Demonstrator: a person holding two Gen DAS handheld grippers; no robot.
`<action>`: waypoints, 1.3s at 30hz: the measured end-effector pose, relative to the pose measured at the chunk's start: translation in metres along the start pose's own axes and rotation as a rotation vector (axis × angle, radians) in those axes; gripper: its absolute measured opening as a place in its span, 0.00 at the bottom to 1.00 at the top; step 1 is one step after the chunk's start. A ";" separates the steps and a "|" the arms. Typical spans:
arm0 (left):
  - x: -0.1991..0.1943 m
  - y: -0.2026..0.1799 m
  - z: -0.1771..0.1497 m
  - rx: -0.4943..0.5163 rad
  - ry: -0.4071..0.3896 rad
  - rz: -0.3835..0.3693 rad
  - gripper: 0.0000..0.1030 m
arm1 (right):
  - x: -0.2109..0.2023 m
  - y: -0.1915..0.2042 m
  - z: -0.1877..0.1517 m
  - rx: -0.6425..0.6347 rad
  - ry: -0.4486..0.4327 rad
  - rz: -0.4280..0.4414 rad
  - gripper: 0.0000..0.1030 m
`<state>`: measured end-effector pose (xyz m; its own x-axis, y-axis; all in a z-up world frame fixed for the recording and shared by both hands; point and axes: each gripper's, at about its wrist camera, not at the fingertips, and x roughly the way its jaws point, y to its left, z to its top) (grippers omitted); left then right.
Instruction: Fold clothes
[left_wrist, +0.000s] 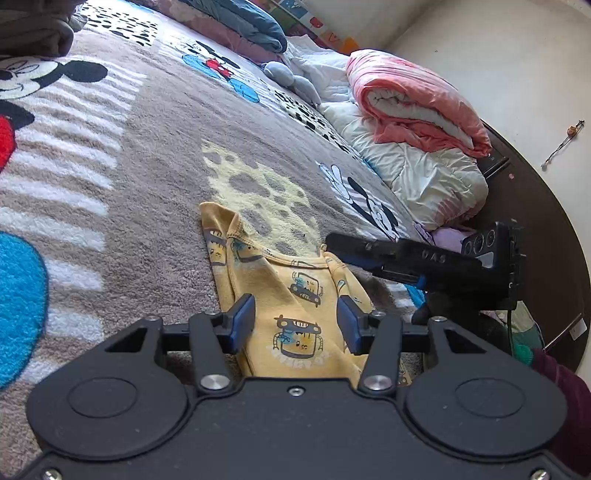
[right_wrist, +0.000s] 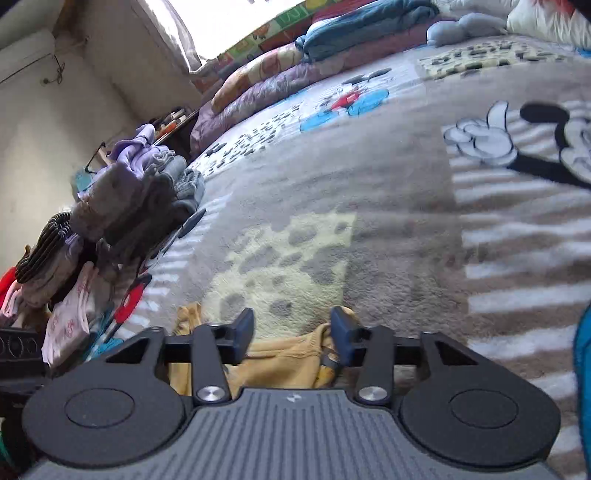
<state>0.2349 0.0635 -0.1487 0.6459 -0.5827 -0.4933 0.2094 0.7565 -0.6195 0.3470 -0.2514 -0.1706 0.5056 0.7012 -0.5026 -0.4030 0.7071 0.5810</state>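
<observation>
Bed under a grey cartoon-mouse blanket (left_wrist: 166, 155), yellow car-print garment (left_wrist: 291, 317) flat on it, rolled pink quilt (left_wrist: 413, 99), heaped clothes (right_wrist: 122, 206) at edge

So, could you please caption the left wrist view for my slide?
Open left gripper over a yellow car-print garment on a cartoon blanket, right gripper at its far edge.
</observation>
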 end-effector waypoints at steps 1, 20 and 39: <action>-0.003 -0.001 0.001 0.004 -0.006 -0.003 0.46 | -0.004 -0.004 0.002 0.032 -0.019 0.019 0.42; 0.028 0.036 0.051 -0.029 0.021 0.098 0.34 | -0.005 -0.030 -0.006 0.146 -0.021 0.052 0.43; -0.030 -0.036 0.042 0.135 -0.036 0.027 0.08 | -0.070 0.029 0.009 -0.018 -0.080 0.174 0.11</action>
<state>0.2389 0.0668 -0.0858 0.6780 -0.5527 -0.4846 0.2869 0.8060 -0.5178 0.3068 -0.2807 -0.1122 0.4856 0.8042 -0.3428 -0.5033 0.5778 0.6425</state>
